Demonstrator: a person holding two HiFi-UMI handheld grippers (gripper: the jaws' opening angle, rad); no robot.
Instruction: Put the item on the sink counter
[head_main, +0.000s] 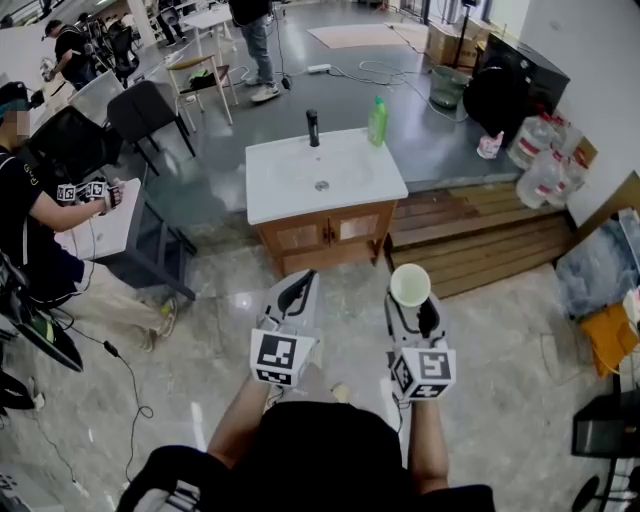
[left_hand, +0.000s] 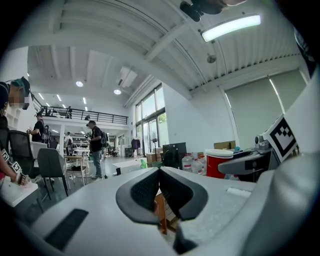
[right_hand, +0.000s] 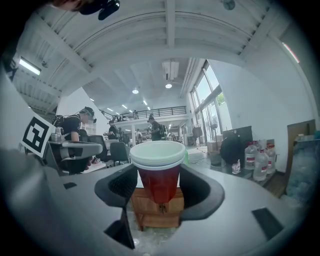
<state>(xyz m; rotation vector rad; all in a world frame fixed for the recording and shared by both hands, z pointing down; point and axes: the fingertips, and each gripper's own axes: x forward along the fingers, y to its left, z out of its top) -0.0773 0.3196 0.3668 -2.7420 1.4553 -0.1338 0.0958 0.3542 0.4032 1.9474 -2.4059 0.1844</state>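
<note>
Red cup (right_hand: 158, 172), white at the rim, stands upright between the jaws of my right gripper (head_main: 410, 300). The pads press on its sides, and I hold it in the air over the pale floor (head_main: 230, 300), well short of the sink tabletop (head_main: 285, 195) at 12 o'clock. My left gripper (left_hand: 160, 192) is just beside it, at 9 o'clock of the cup, with its jaws closed together on nothing.

The tabletop's near edge faces me, above a wooden cabinet (head_main: 325, 235). Its basin (head_main: 320, 172) takes the middle, with bare white strips at 3 and 9 o'clock of the basin and along the near edge. At the far edge the faucet (head_main: 313, 127) stands at 12 o'clock and a green bottle (head_main: 377, 122) on the corner at 1 o'clock.

Open floor lies between me and the cabinet. Wooden pallets (head_main: 470, 245) meet the cabinet's side at 2 o'clock. A person (head_main: 25, 215) sits at 10 o'clock, well apart from the sink.
</note>
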